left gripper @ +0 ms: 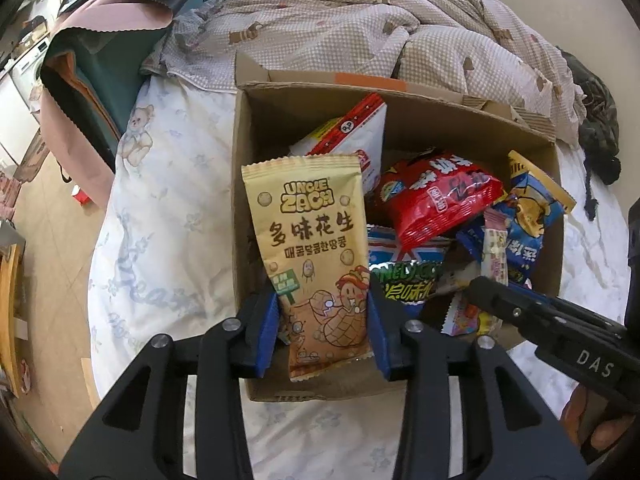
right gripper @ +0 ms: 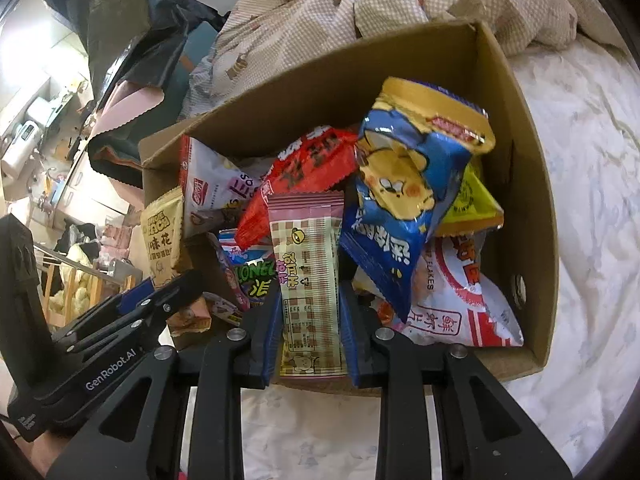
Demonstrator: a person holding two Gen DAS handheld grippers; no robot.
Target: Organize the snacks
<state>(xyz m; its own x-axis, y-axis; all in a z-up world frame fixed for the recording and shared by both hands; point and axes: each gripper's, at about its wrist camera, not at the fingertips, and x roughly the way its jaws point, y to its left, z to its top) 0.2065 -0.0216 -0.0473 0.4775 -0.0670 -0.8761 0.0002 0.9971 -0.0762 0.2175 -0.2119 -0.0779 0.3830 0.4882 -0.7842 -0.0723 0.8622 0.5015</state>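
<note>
Left wrist view showed the left gripper pinching the lower end of a tan peanut packet over the near-left corner of the cardboard box, which sat on a bed sheet. In the right wrist view, the right gripper pinched a pink-checked snack bar over the box's near edge.

Both packets were slick and held by one end only; either could probably have slipped or swung loose. The two grippers worked near each other and might have collided. A packet let go at the rim might have tipped out onto the sheet.

Counted: one box, two grippers, two held packets, and roughly seven loose packets inside, some partly buried.
</note>
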